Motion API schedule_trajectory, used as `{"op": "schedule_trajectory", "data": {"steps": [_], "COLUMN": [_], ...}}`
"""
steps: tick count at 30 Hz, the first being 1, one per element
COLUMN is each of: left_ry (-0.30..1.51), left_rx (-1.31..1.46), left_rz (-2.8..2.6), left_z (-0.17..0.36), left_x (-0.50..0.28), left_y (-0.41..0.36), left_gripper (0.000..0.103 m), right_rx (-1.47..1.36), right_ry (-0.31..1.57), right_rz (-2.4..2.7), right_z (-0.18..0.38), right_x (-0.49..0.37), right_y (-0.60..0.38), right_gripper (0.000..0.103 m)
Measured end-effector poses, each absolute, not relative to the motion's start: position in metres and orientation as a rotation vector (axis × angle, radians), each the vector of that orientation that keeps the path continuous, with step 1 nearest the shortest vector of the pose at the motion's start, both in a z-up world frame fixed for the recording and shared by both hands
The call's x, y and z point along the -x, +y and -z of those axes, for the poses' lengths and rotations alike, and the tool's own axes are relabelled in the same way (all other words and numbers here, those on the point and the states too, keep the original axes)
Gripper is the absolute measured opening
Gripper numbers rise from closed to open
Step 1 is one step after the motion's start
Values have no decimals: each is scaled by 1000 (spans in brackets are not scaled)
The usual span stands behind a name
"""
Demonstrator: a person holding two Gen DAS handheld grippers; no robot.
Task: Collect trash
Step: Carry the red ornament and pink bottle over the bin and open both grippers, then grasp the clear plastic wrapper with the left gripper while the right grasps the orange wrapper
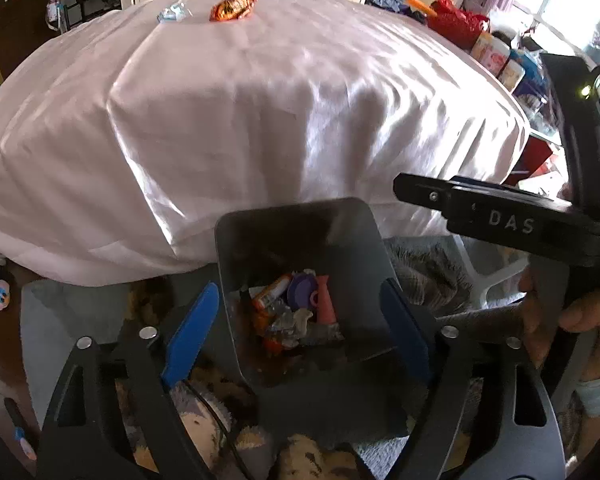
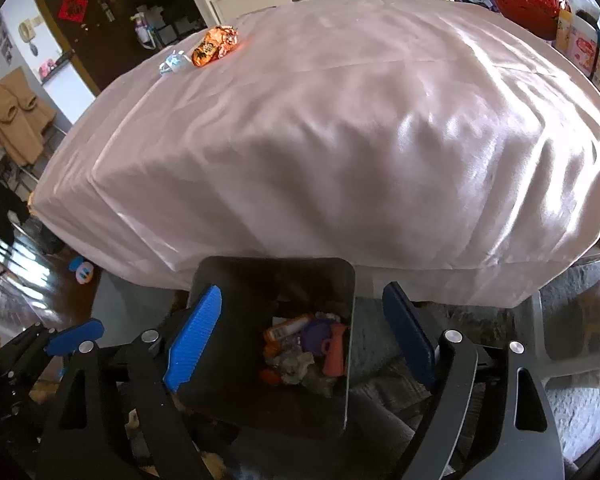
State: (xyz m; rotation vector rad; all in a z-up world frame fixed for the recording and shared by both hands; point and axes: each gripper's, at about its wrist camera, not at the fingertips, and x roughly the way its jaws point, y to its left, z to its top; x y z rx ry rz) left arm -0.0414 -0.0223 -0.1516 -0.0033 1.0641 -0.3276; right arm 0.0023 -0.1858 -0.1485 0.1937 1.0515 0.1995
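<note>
Both the left gripper [image 1: 296,332] and right gripper [image 2: 300,336] gape empty above the trash-filled bin [image 1: 340,220].

A pale pink, glossy cloth [image 1: 260,120] covers the table. On its far left lie a crumpled orange wrapper [image 1: 233,5] with dark print and a small light-blue-and-white wrapper [image 1: 174,12]. The near bin [image 1: 300,216] is dark grey; its trash shows an orange-and-white tube [image 1: 271,293], a purple lid [image 1: 300,286] and a salmon-pink piece [image 1: 325,300]. Both grippers are black with ribbed bright-blue fingers [image 2: 198,336]. At far right stands a red bag [image 2: 528,4]. The floor at left is dark brown wood.
</note>
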Motion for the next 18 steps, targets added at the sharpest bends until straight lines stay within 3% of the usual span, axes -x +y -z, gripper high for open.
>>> {"op": "schedule_trajectory", "data": {"steps": [6, 18], "left_ry": [995, 903], "left_rx": [42, -18], "left_rz": [308, 134], "left_z": [124, 81], "left_x": [33, -52], "left_y": [-5, 52], "left_gripper": [88, 91], "right_rx": [-265, -209], "right_ry": [958, 853], "right_rz": [-205, -176], "right_z": [127, 65], "right_x": [-8, -83], "right_y": [-193, -183], "right_gripper": [84, 84]}}
